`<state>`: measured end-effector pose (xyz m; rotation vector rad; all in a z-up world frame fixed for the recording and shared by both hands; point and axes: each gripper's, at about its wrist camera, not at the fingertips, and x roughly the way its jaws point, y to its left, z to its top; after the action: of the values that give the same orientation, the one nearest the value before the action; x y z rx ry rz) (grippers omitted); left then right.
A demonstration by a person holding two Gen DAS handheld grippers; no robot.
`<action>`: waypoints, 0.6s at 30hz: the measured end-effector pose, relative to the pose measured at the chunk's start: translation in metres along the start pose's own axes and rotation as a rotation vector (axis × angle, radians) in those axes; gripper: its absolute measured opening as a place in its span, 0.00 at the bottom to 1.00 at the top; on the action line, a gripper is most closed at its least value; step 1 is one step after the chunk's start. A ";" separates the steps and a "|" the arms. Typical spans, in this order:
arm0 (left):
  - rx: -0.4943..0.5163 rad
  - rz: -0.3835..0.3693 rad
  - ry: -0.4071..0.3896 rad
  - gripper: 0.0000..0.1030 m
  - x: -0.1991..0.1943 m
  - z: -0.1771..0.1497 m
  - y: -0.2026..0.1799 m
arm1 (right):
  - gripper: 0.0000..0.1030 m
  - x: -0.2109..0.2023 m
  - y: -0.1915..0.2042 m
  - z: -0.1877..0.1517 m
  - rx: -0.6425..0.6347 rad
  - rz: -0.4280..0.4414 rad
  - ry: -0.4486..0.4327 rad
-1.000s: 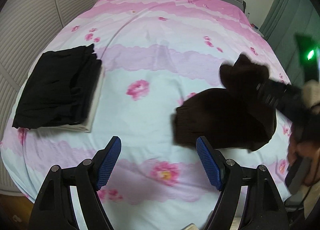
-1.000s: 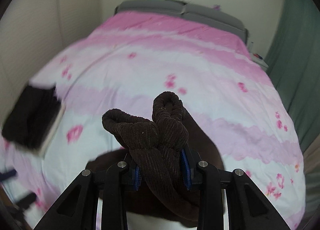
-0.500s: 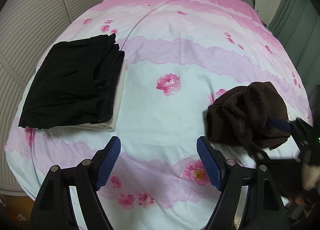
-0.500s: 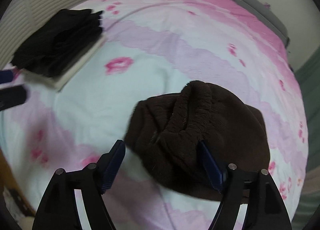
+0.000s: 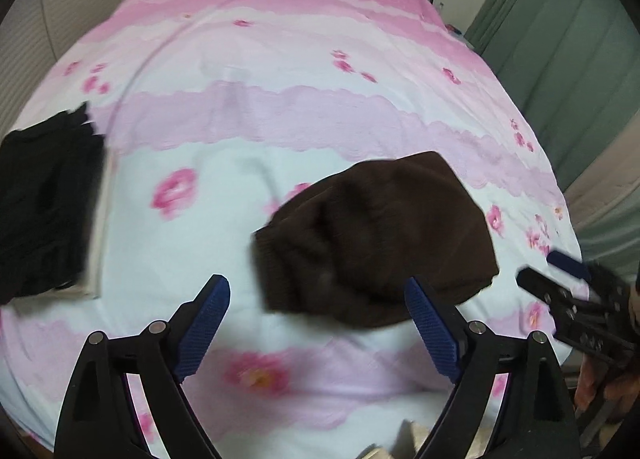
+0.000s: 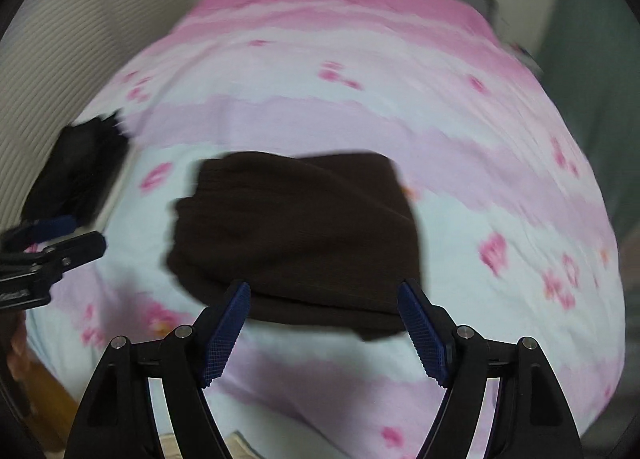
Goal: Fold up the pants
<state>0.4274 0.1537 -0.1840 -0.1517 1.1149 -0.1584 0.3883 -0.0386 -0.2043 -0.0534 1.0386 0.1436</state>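
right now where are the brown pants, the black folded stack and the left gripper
brown pants (image 6: 296, 235), right wrist view, middle of the folded bundle
black folded stack (image 5: 44, 203), left wrist view, top black layer
left gripper (image 5: 318, 333), left wrist view, open gap midway between its blue fingertips

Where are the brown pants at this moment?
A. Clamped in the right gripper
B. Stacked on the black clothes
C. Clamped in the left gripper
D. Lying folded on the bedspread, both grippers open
D: the brown pants lie on the bedspread, ahead of the open right gripper and open left gripper.
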 end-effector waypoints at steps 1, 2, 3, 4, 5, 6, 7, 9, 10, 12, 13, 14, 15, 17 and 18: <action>-0.004 -0.005 0.007 0.87 0.006 0.005 -0.004 | 0.74 0.002 -0.013 -0.001 0.036 0.004 0.006; -0.020 -0.002 0.023 0.87 0.017 0.014 -0.010 | 0.74 0.004 -0.026 -0.001 0.070 0.008 0.011; -0.036 0.005 0.038 0.87 0.026 0.018 -0.013 | 0.74 0.006 -0.037 -0.002 0.096 0.009 0.016; -0.053 0.014 0.057 0.87 0.036 0.023 -0.015 | 0.74 0.008 -0.045 -0.003 0.111 0.010 0.021; -0.077 0.046 0.085 0.87 0.048 0.028 -0.018 | 0.74 0.010 -0.053 -0.004 0.121 0.010 0.027; -0.099 0.084 0.103 0.87 0.057 0.031 -0.019 | 0.74 0.012 -0.059 -0.004 0.126 0.012 0.033; -0.110 0.105 0.109 0.87 0.062 0.032 -0.019 | 0.74 0.014 -0.065 -0.005 0.129 0.016 0.038; -0.156 0.151 0.125 0.87 0.073 0.034 -0.020 | 0.74 0.015 -0.074 -0.008 0.127 0.022 0.048; -0.167 0.153 0.125 0.86 0.074 0.033 -0.019 | 0.74 0.016 -0.077 -0.009 0.125 0.029 0.053; -0.197 0.162 0.118 0.74 0.075 0.030 -0.018 | 0.74 0.020 -0.083 -0.009 0.118 0.045 0.066; -0.209 0.156 0.118 0.62 0.075 0.028 -0.018 | 0.74 0.022 -0.086 -0.009 0.114 0.052 0.071; -0.219 0.146 0.118 0.45 0.075 0.027 -0.019 | 0.74 0.025 -0.086 -0.010 0.106 0.064 0.080; -0.228 0.131 0.115 0.38 0.073 0.025 -0.019 | 0.74 0.027 -0.087 -0.010 0.099 0.072 0.087; -0.250 0.129 0.084 0.34 0.063 0.019 -0.019 | 0.74 0.030 -0.086 -0.010 0.078 0.089 0.096; -0.265 0.105 0.063 0.34 0.054 0.015 -0.019 | 0.74 0.031 -0.086 -0.009 0.069 0.096 0.096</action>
<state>0.4629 0.1253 -0.2210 -0.3256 1.2012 0.0799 0.4082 -0.1217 -0.2381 0.0531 1.1418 0.1940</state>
